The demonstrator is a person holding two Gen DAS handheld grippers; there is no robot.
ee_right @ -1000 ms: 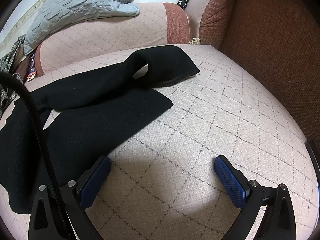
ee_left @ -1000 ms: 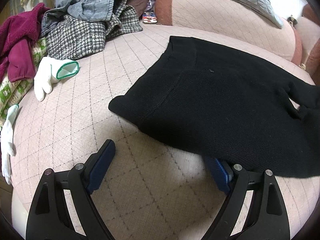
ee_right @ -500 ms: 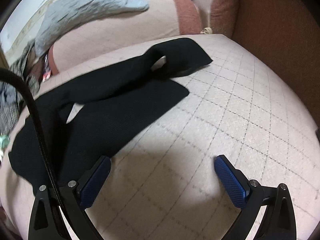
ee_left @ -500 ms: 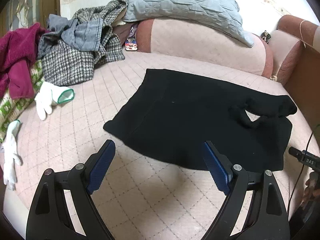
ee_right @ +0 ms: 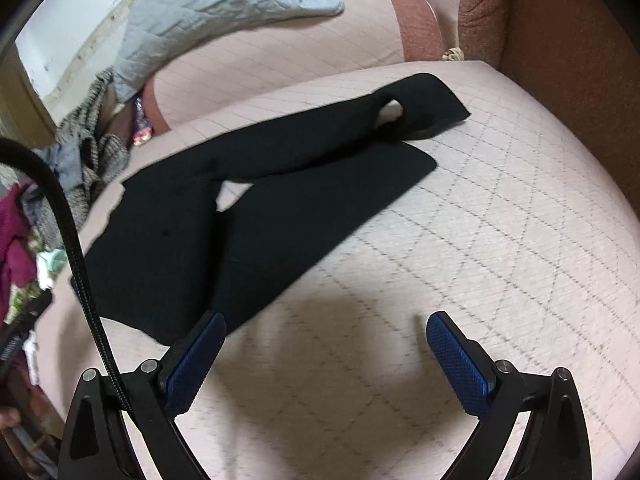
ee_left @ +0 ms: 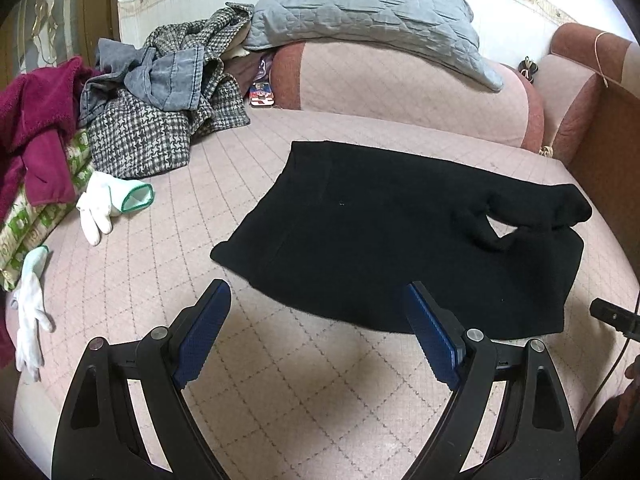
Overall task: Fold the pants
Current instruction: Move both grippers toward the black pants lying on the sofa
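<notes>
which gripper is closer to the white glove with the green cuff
Left. The left gripper has the glove ahead to its left; the right gripper sits across the black pants.

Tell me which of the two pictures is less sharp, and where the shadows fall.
The right wrist view is softer: the grid lines on the sofa cover smear with motion, and a dark shadow lies between the open right gripper. The left wrist view is sharp; the open left gripper casts only a faint shadow near the black pants.
</notes>
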